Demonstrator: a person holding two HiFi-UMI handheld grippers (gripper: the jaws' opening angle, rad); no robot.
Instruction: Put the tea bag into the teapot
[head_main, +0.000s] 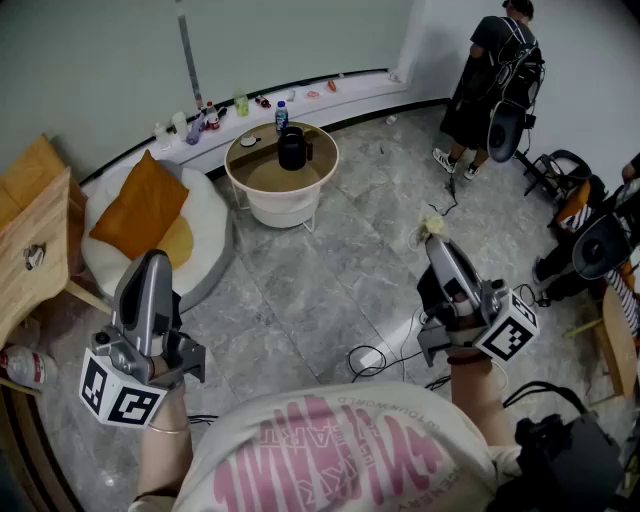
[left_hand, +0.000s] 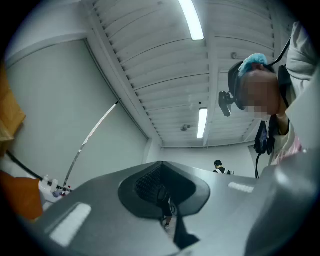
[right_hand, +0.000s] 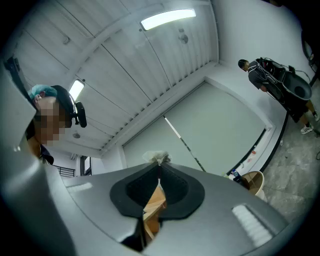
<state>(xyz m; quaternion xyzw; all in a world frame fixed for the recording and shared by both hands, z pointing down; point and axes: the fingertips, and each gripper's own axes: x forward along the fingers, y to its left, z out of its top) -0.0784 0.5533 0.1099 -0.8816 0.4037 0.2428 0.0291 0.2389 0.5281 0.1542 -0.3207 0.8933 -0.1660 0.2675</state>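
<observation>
R gripper (head_main: 438, 243) is pinching the tea bag (head_main: 432, 225) at the tips of its jaws. L gripper (head_main: 150, 262) is sitting w/ jaws closed on nothing. Teapot (head_main: 293, 149) is standing on the round worktop (head_main: 262, 183), well apart, ahead & left of the bag, approx. midway btw both grippers.

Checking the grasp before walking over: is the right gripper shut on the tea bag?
Shut: the right gripper has its fingers together on the tea bag, which pokes out past them.
</observation>
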